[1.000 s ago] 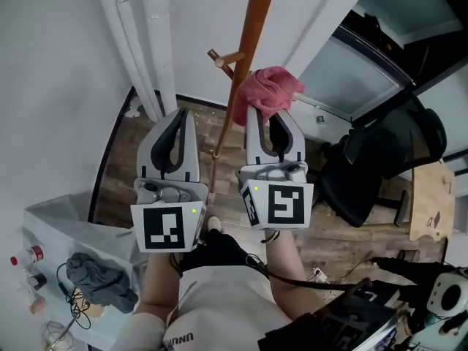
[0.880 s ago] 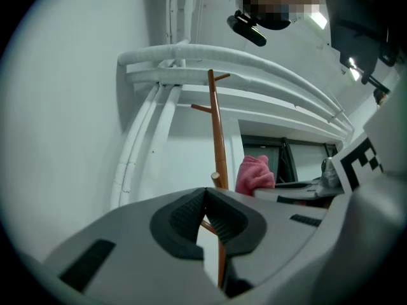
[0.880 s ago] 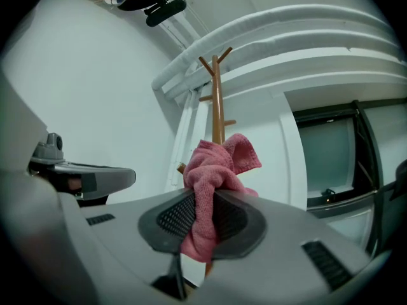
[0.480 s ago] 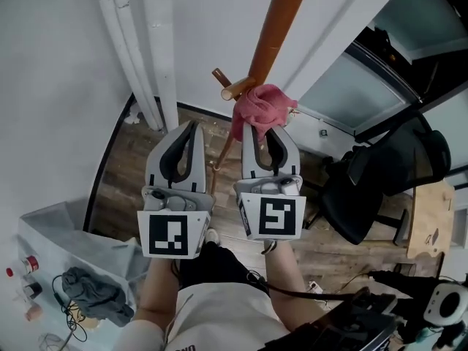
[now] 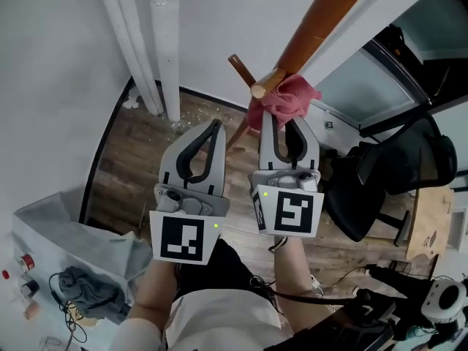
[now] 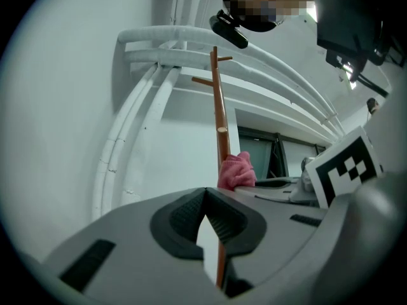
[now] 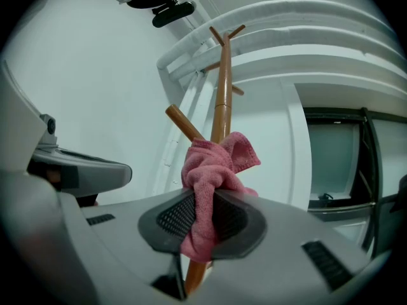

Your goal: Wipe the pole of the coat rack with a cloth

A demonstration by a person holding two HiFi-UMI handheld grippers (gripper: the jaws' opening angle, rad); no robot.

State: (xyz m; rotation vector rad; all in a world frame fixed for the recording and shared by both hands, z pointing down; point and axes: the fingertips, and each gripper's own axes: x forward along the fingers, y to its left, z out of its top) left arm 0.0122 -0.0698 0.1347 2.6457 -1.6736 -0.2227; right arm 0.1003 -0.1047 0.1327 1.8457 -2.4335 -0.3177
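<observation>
The coat rack's orange-brown wooden pole point(image 5: 322, 20) rises past me at the top of the head view, with a short peg point(image 5: 265, 85) sticking out. My right gripper point(image 5: 280, 114) is shut on a pink cloth point(image 5: 281, 99), and the cloth presses against the pole just under that peg. In the right gripper view the cloth point(image 7: 210, 183) bunches between the pads in front of the pole point(image 7: 220, 100). My left gripper point(image 5: 217, 127) is shut and holds nothing, a little left of the pole's lower part. The left gripper view shows the pole point(image 6: 218, 107) and the cloth point(image 6: 236, 171) beyond the closed jaws.
White pipes point(image 5: 150, 42) run down the wall at the left. A black office chair point(image 5: 387, 174) stands at the right on the wooden floor point(image 5: 139, 159). A grey bin with a rag point(image 5: 88, 284) sits at the lower left. Cables lie at the lower right.
Both grippers and the cloth have shifted right and slightly up along the pole; the cloth now sits right under the peg. The left gripper stays shut and empty.
</observation>
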